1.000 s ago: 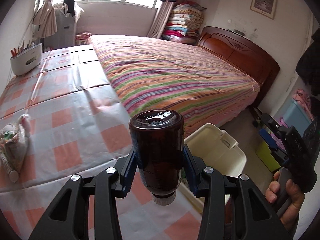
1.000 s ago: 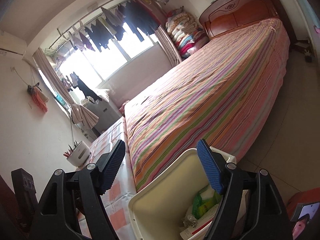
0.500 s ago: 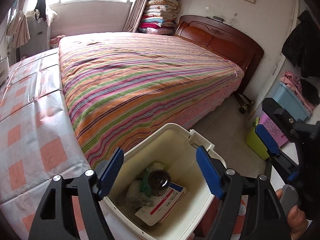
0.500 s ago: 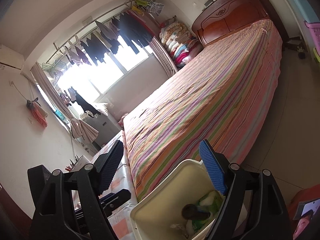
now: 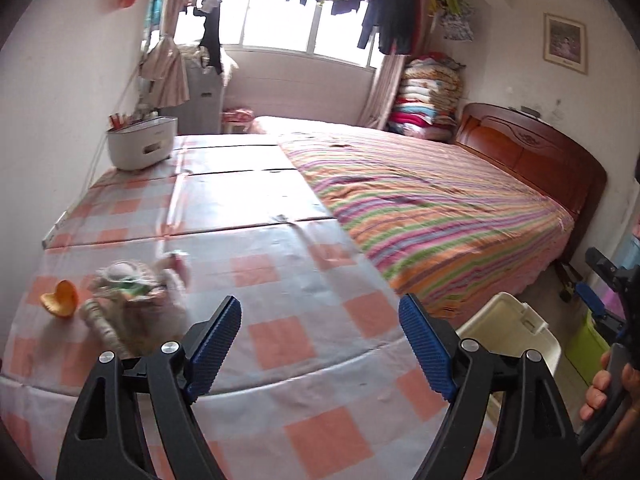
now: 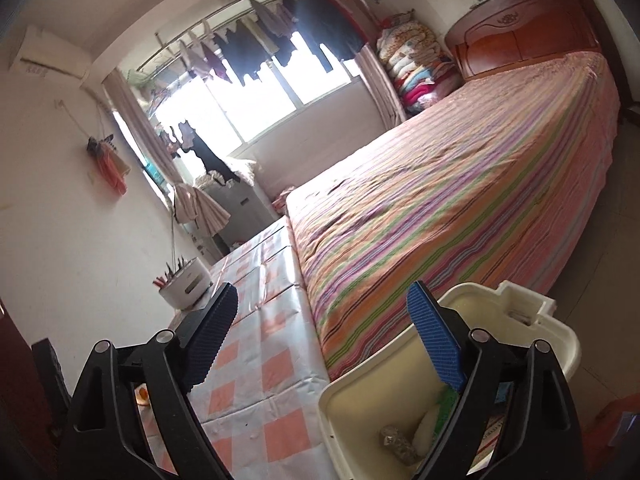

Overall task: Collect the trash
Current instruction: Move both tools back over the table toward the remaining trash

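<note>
Trash still waiting on the desk (image 5: 280, 264) is a crumpled, blurred bundle of wrappers (image 5: 132, 300) near the left edge, with a piece of orange peel (image 5: 60, 298) just beside it toward that same edge. A second ago the left gripper (image 5: 320, 340) was clenched on a dark brown bottle; half a second ago its jaws stood apart over the bin (image 6: 460, 360) and the bottle lay inside among a carton and other rubbish. Now the jaws have just been opening wider and nothing is between them — that item looks delivered. The left view has swung from the bin back across the checked cloth, so the bundle now sits just left of the left pad, which suggests the next pick is being lined up. The right gripper (image 6: 324, 340) is released too, its jaws having also just opened further, empty, hanging over the gap between the desk's near right corner and the cream bin, which stands on the floor against the foot of the striped bed (image 6: 460, 184). Inside the bin only a few pale and green scraps show; the bottle itself is hidden behind the right finger. Judging by this, the collecting is well along but not finished — at least the bundle and the peel remain.
</note>
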A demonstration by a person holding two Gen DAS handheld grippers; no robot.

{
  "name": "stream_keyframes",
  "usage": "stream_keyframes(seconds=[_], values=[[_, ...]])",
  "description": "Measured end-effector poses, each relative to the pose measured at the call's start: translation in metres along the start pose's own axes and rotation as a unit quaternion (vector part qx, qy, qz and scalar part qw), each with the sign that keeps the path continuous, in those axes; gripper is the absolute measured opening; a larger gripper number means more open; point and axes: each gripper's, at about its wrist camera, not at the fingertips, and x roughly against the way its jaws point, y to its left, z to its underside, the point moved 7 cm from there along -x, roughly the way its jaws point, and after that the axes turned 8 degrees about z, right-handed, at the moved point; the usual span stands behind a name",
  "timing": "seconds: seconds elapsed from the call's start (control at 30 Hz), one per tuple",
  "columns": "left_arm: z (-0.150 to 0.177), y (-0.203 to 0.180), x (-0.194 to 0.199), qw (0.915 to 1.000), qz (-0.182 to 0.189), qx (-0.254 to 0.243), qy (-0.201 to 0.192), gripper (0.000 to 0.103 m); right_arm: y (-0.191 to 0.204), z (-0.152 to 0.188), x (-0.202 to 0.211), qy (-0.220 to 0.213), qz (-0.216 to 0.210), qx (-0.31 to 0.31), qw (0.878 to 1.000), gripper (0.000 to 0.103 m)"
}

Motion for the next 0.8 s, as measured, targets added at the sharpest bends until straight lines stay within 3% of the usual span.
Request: stream_keyframes(seconds=[0.13, 0.33, 0.5, 0.57, 0.63, 0.7, 0.8], values=[[-0.003, 0.074, 0.02, 0.9969, -0.037, 0.069, -0.006, 0.079, 0.047, 0.023, -0.006, 0.025, -0.028, 0.046, 0.998, 0.086], [0.002, 0.154, 0.048, 0.987, -0.092, 0.131, -0.015, 0.079, 0.117, 0.071, -0.025, 0.101, -0.099, 0.095, 0.985, 0.088], [0.015, 0.197, 0.062, 0.9787, -0.107, 0.175, -0.006, 0.079, 0.185, 0.115, -0.049, 0.174, -0.16, 0.151, 0.96, 0.09], [0.018, 0.207, 0.067, 0.9759, -0.11, 0.188, -0.007, 0.079, 0.212, 0.139, -0.062, 0.213, -0.184, 0.177, 0.943, 0.09], [0.018, 0.215, 0.073, 0.9738, -0.114, 0.197, -0.009, 0.079, 0.229, 0.157, -0.074, 0.234, -0.187, 0.189, 0.935, 0.091], [0.018, 0.221, 0.081, 0.9722, -0.117, 0.203, -0.016, 0.079, 0.255, 0.188, -0.096, 0.278, -0.194, 0.208, 0.918, 0.091], [0.019, 0.231, 0.091, 0.9686, -0.122, 0.215, -0.024, 0.079, 0.279, 0.215, -0.119, 0.296, -0.177, 0.23, 0.91, 0.091]])
